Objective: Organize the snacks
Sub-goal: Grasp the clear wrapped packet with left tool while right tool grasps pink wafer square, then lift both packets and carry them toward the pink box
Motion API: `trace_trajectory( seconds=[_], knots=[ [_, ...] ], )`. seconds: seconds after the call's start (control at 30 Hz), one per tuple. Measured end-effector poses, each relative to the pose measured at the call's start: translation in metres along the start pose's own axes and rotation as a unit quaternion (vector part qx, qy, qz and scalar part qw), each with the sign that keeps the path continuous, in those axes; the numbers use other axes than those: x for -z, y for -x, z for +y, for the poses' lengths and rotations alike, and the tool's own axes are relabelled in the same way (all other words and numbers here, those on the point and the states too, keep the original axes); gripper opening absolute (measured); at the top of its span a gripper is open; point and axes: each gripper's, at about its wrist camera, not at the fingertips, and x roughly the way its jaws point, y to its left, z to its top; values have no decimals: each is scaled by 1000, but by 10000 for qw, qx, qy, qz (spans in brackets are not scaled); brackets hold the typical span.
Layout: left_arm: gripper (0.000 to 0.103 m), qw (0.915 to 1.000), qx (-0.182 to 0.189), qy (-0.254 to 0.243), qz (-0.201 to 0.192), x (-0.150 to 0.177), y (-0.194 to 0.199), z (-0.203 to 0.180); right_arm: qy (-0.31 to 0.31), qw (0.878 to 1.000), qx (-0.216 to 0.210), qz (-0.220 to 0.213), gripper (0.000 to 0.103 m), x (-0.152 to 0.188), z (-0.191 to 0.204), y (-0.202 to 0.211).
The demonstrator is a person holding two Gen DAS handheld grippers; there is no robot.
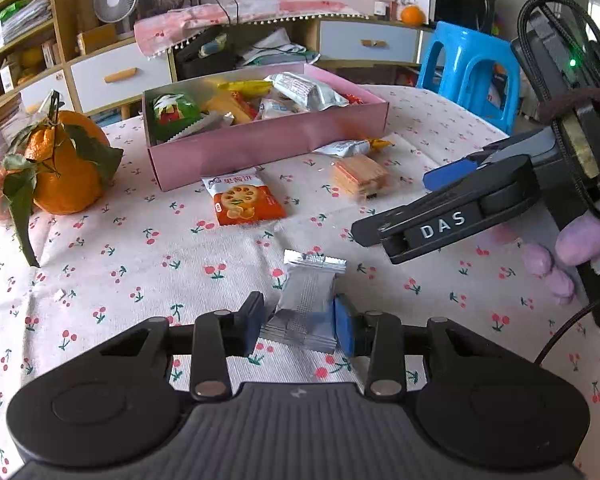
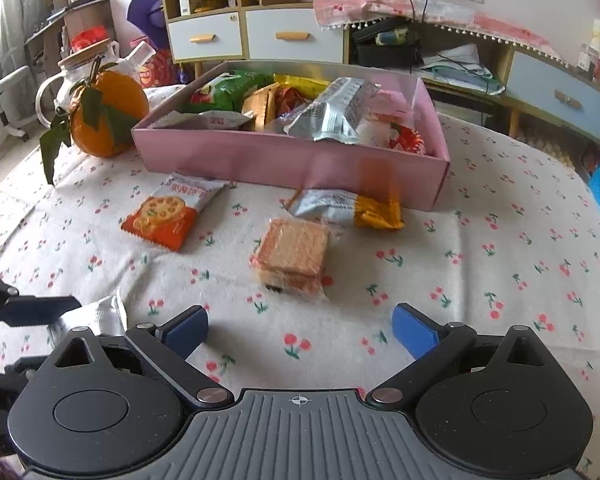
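1. Left wrist view, nearest ground: we find the left gripper with its blue pads pressed against the two sides of a silver foil snack packet. The packet lies on the cherry-print tablecloth, its crimped far end pointing away from the jaws. We judge the step in hand to be the pick-up of this packet.
2. Right wrist view, nearest ground: the right gripper stands spread wide with nothing between its pads. It hovers over bare cloth, just short of a clear-wrapped wafer biscuit pack. The pack lies directly ahead of the jaw gap, apart from both pads.
3. Middle ground: an orange fruit-jam biscuit packet and a silver-and-yellow packet lie loose on the cloth. Both sit just in front of the box wall. We count four snacks outside the box.
4. Far ground: the pink cardboard box is already well filled with mixed packets. A large leafy orange stands beside its left end.
5. Next move, in our judgement: the left gripper must lift the foil packet clear of the cloth, carry it over the near wall and release it above the pile. The thin foil may slip or crumple, so the pinch should hold firm. The right gripper needs to advance and lower until the wafer pack sits between its pads before closing.
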Motion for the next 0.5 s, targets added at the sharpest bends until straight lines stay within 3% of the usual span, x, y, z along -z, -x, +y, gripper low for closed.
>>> trace_trajectory(
  seconds=[0.5],
  knots=[
    [33, 9995, -192, 235, 60, -9, -6, 17, -247, 9996, 71, -70, 98, -17, 7, -15]
  ],
)
